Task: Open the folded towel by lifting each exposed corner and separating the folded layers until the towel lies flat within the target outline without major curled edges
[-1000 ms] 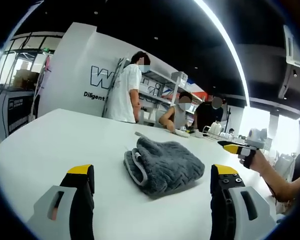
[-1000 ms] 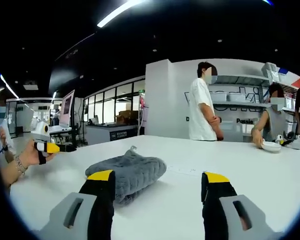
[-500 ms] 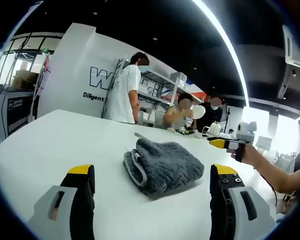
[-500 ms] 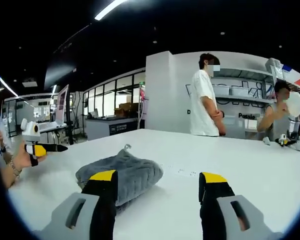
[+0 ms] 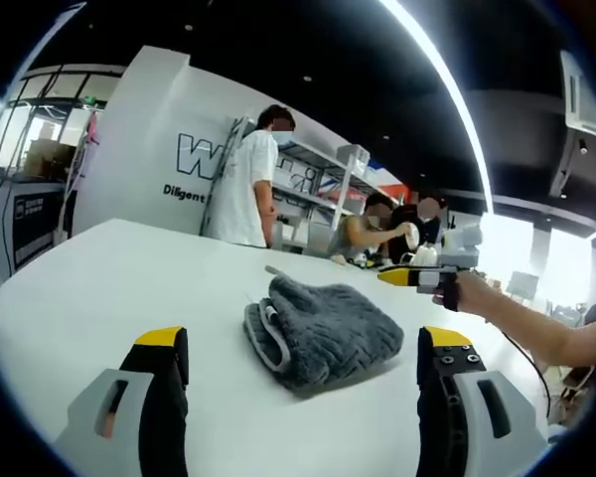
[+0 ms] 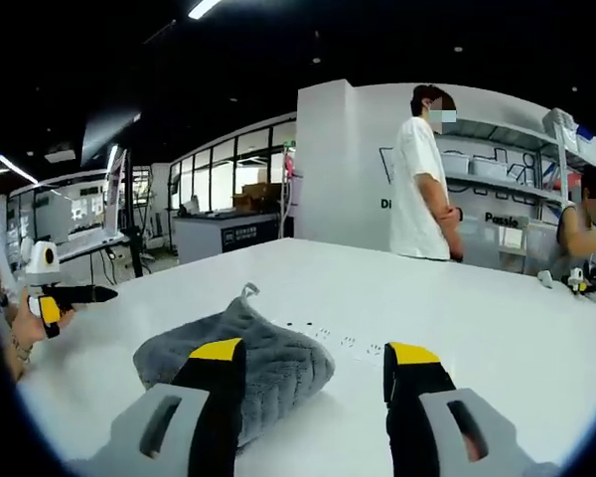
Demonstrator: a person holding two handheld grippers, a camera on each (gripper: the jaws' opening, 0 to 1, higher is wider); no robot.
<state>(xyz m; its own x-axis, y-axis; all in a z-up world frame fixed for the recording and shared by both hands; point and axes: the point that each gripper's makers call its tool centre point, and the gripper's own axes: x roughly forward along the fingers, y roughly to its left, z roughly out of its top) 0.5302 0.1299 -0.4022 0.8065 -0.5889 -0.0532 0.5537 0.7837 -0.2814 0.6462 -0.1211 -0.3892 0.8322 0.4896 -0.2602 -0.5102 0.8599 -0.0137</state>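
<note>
Both hand-held grippers, left [image 5: 303, 353] and right [image 6: 313, 363], stood open before the folded towel [image 5: 323, 331]; pinching several layers together risked dragging it bunched.

towel [image 6: 240, 358]: near edge hidden behind right gripper's [image 6: 313, 378] left jaw | towel [image 5: 321, 331] folds: inner layers hidden | wall lettering [image 5: 191, 159]: cut off by a person [image 5: 243, 177] | dotted marks [image 6: 340, 340] ahead of right gripper: too small to tell
</note>
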